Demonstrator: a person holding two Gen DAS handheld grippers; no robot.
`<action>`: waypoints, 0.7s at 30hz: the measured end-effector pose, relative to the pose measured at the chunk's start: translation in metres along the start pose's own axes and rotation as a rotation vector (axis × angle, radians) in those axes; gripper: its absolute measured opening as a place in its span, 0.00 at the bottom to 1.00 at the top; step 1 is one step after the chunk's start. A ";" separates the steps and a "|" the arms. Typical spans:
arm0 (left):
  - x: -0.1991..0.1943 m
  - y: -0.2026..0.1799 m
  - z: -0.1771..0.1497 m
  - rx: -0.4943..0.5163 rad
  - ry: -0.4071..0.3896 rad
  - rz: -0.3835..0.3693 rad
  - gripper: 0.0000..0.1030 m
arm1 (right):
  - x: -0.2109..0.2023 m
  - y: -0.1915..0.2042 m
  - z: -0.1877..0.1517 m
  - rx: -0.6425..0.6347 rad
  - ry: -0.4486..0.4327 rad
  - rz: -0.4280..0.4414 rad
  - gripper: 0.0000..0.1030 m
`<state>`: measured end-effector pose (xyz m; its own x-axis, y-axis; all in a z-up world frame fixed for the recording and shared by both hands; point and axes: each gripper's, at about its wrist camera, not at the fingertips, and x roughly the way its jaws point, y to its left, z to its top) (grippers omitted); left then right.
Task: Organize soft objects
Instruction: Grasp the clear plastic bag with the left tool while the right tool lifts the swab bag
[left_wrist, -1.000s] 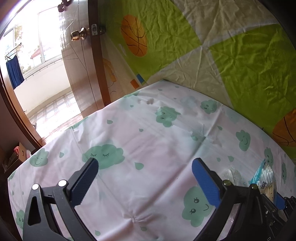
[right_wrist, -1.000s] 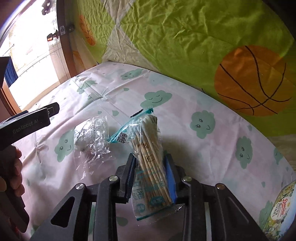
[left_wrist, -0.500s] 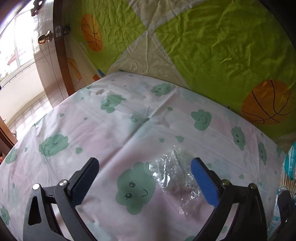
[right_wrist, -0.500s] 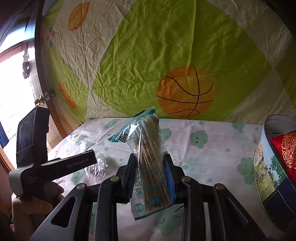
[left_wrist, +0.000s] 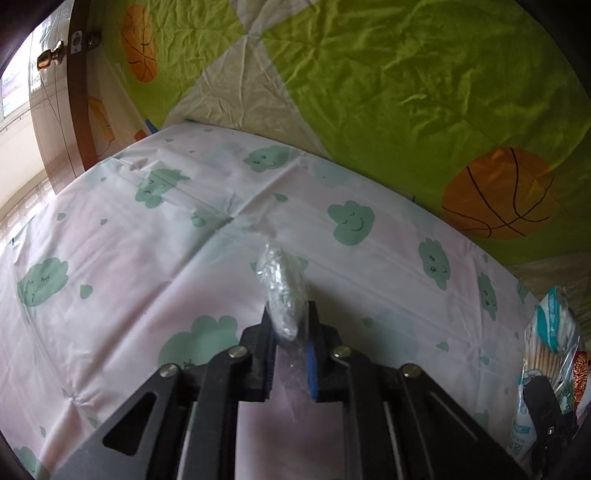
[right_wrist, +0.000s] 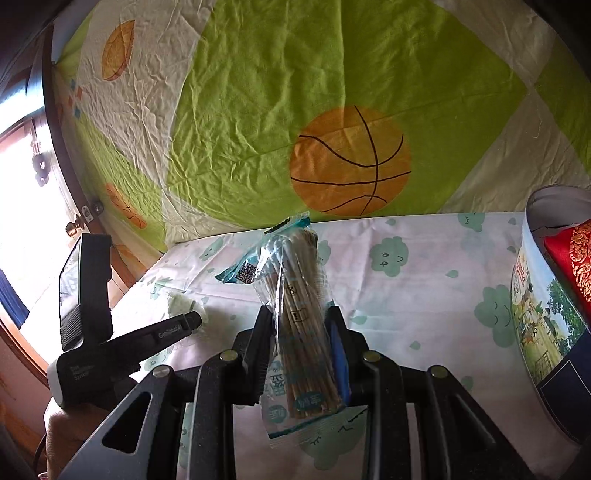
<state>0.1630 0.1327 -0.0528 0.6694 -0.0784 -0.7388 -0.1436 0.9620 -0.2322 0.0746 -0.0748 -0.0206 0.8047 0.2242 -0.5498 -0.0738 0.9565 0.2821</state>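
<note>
Your left gripper (left_wrist: 290, 325) just snapped shut: jaws wide open half second ago, now squeezing crinkly clear plastic bag (left_wrist: 282, 284). Bag lies on cloud sheet (left_wrist: 129, 240), front end poking out past jaws. Your right gripper (right_wrist: 299, 332) swung toward round tin (right_wrist: 535, 314), jaws same as before, clamped on cotton swab pack (right_wrist: 299, 295), pack lifted above cloud sheet. Basketball blanket (right_wrist: 332, 110) hangs behind cloud sheet. Door (left_wrist: 55, 110) left of sheet.

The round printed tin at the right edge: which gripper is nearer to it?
Right. The right gripper, shut on the cotton swab pack, sits just left of the round tin. The left gripper, shut on the crumpled clear bag, is farther left.
</note>
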 end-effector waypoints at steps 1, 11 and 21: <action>-0.002 0.003 0.000 -0.005 0.001 -0.029 0.11 | 0.000 -0.001 0.000 0.005 -0.001 -0.001 0.31; -0.053 0.007 0.010 0.065 -0.230 -0.156 0.10 | -0.014 0.003 -0.001 -0.015 -0.076 -0.011 0.31; -0.078 -0.035 -0.009 0.199 -0.354 -0.184 0.10 | -0.037 0.006 0.002 -0.043 -0.198 -0.017 0.31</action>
<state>0.1096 0.1025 0.0077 0.8838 -0.1920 -0.4267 0.1211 0.9747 -0.1879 0.0460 -0.0778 0.0032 0.9057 0.1708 -0.3879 -0.0808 0.9680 0.2376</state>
